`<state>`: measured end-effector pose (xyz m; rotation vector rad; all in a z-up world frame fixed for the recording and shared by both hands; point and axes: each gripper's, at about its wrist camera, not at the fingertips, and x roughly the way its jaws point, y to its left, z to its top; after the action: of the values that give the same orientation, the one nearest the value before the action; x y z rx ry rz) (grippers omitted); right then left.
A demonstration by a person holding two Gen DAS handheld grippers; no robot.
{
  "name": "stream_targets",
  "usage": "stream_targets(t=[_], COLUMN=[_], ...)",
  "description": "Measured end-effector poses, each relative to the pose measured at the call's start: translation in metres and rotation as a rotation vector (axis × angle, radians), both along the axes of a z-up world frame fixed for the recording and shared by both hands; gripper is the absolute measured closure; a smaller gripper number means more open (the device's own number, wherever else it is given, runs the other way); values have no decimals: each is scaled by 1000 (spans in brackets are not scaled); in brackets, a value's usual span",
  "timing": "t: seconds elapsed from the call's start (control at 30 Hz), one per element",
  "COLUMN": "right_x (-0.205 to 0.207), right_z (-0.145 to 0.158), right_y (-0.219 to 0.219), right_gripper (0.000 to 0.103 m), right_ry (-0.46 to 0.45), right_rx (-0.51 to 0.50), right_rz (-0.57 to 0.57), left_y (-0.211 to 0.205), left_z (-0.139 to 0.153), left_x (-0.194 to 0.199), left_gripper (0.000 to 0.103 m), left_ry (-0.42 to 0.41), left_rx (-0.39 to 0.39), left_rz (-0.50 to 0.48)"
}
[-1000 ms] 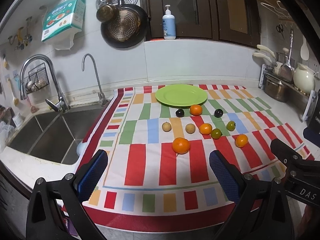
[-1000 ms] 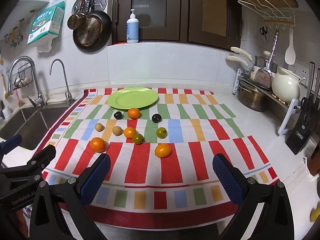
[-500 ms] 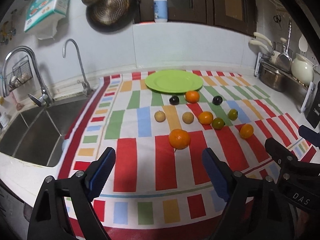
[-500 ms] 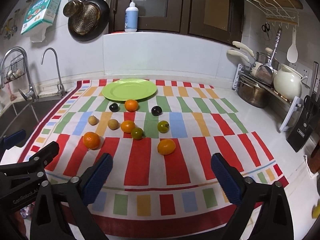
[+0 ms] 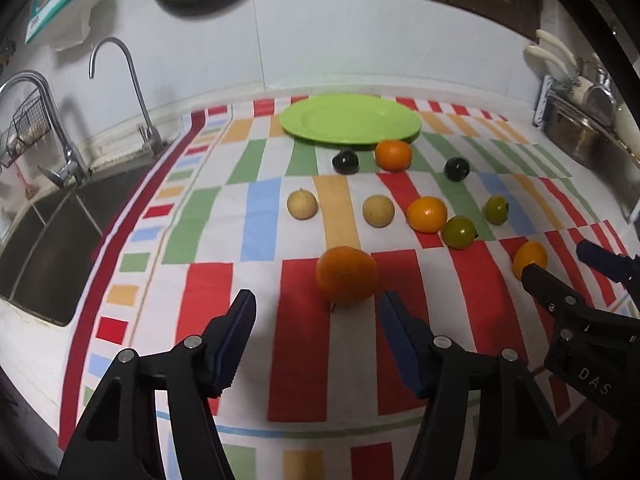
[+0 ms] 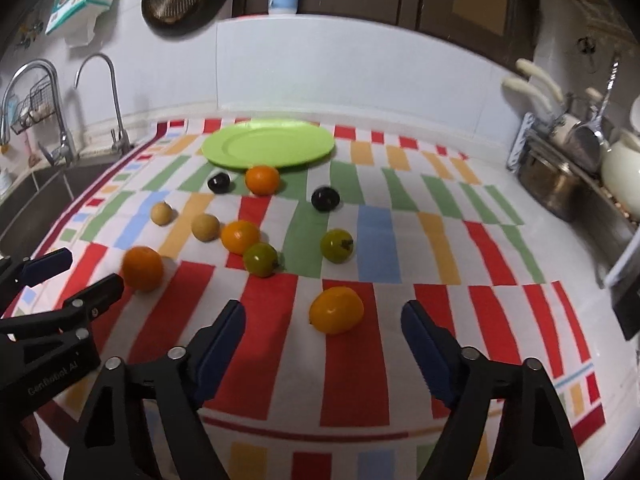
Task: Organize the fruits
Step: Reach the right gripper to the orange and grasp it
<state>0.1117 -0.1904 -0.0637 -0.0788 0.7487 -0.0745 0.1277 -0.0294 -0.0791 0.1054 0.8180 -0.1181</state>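
Observation:
Several small fruits lie on a striped cloth point(image 5: 304, 344) in front of an empty green plate point(image 5: 350, 122) point(image 6: 268, 142). My left gripper point(image 5: 318, 320) has its jaws closing; a large orange point(image 5: 347, 275) point(image 6: 143, 268) sits just ahead of its blue tips, nearer the right one, untouched. My right gripper point(image 6: 322, 316) is also closing, with a yellow-orange fruit point(image 6: 337, 309) point(image 5: 530, 256) between its tips and clear of both pads. Farther back lie two green tomatoes point(image 6: 260, 259), two tan round fruits point(image 5: 302, 203), two dark plums point(image 5: 346, 162) and two more oranges point(image 6: 240, 236).
A steel sink point(image 5: 48, 240) with two faucets point(image 5: 132, 76) borders the cloth on the left. A pot and utensil rack point(image 6: 560, 184) stands along the right wall. Each gripper shows at the edge of the other's view.
Both grippers have come forward and down toward the front fruits, and both pairs of jaws have narrowed. No fruit has moved.

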Motion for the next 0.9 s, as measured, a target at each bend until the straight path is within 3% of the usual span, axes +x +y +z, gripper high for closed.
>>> stream_targets(t=[0.43,0.5,0.57,0.7,0.9], right_x=[35,37,39,41,43], right_z=[-30,-32,-33,-33,-28], right_y=[-19,-20,-21,-22,-20], right_gripper=[48,51,55,64,64], right_ry=[133,136,139,142,139], right_rx=[104,107,105,99,89], right_rz=[-5,-9,-14,-17,-2], left_y=[-12,-12,-14,-15,-16], left_z=[-13,-13,-14,-16,-12], left_x=[30,34,37,40,40], left_gripper=[45,47,57,63,63], left_ry=[62,69,82,99,119], left_rx=[21,12,5,1,11], left_rz=[-16,-22,-40,-60,-85])
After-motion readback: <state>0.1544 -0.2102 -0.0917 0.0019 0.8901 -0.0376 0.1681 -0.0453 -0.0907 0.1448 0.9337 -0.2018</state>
